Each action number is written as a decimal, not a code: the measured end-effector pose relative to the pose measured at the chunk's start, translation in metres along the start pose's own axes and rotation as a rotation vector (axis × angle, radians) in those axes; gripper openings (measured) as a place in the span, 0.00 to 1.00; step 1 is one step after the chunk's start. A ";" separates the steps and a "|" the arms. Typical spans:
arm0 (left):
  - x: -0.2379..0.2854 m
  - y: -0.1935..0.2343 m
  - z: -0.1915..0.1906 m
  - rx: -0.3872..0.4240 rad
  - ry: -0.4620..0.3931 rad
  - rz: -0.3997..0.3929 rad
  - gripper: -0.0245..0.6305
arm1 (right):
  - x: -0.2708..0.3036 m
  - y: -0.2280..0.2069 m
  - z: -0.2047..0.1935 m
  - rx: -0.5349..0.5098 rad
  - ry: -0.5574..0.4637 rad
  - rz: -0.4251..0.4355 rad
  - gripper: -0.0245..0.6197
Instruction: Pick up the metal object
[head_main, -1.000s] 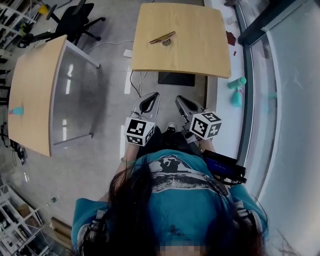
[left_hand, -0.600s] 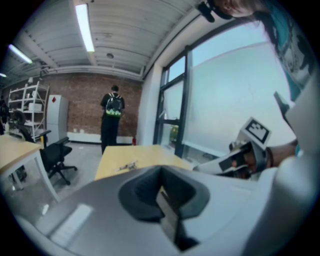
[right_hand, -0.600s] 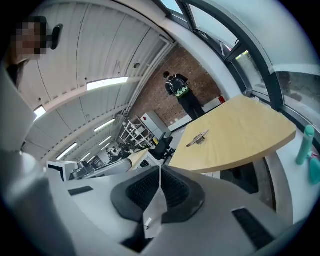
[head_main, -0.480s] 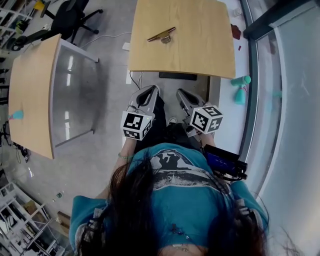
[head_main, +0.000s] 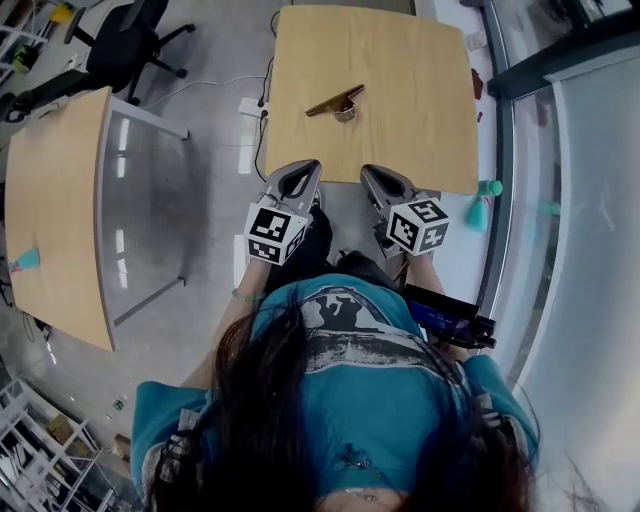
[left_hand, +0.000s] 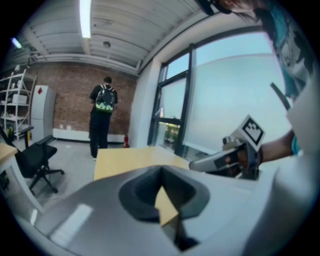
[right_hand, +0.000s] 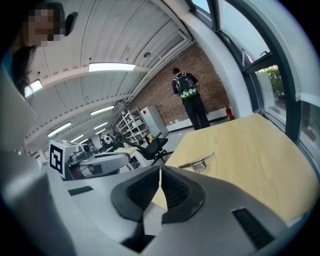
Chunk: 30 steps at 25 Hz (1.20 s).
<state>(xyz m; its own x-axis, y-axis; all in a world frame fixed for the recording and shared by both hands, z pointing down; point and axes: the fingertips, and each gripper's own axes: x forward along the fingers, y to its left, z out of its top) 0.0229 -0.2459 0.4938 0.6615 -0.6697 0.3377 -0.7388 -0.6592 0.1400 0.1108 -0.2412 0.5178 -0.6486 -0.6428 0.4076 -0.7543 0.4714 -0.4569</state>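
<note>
Overhead view of a person with long dark hair and a teal shirt, holding one gripper in each hand in front of the body. At far left stand a curved wooden side table (head_main: 60, 200) and a black office chair (head_main: 135, 40), both well apart from the work; next comes the left gripper (head_main: 300, 170), its jaws together with nothing between them, tip just short of the near edge of the central wooden table (head_main: 420, 120); on that table's far half, a little left of centre, lies the metal object (head_main: 337, 102), a slim brass-coloured bar set aslant with a small shiny lump touching its right end; nothing else is on the tabletop; further right is the right gripper (head_main: 377, 175), jaws likewise closed and empty, level with the left one; at far right runs a glass wall (head_main: 570, 200).

The reach appears not to have begun; neither gripper is over the table. The bar sits roughly between the two grippers' lines, so either could go; the right gripper view shows it ahead, slightly right of the closed tips. A good approach would likely open the jaws before arriving; turn the wrist to match the bar's slant; straddle its narrow width near the middle; bring the pads low against the wood, since the bar lies flat; then close slowly, as the lump may unbalance it.
</note>
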 end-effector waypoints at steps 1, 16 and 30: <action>0.004 0.011 0.002 -0.005 0.001 -0.004 0.04 | 0.013 -0.006 0.006 -0.037 0.016 -0.012 0.07; 0.044 0.122 0.007 -0.080 0.031 -0.013 0.04 | 0.160 -0.093 0.008 -0.600 0.423 -0.025 0.27; 0.044 0.161 0.002 -0.113 0.065 0.014 0.04 | 0.220 -0.128 -0.042 -1.339 0.829 0.042 0.30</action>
<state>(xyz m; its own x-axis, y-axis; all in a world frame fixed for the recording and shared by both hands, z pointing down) -0.0665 -0.3823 0.5298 0.6439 -0.6526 0.3994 -0.7602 -0.6045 0.2380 0.0606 -0.4171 0.6993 -0.2046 -0.3309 0.9212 0.0175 0.9397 0.3414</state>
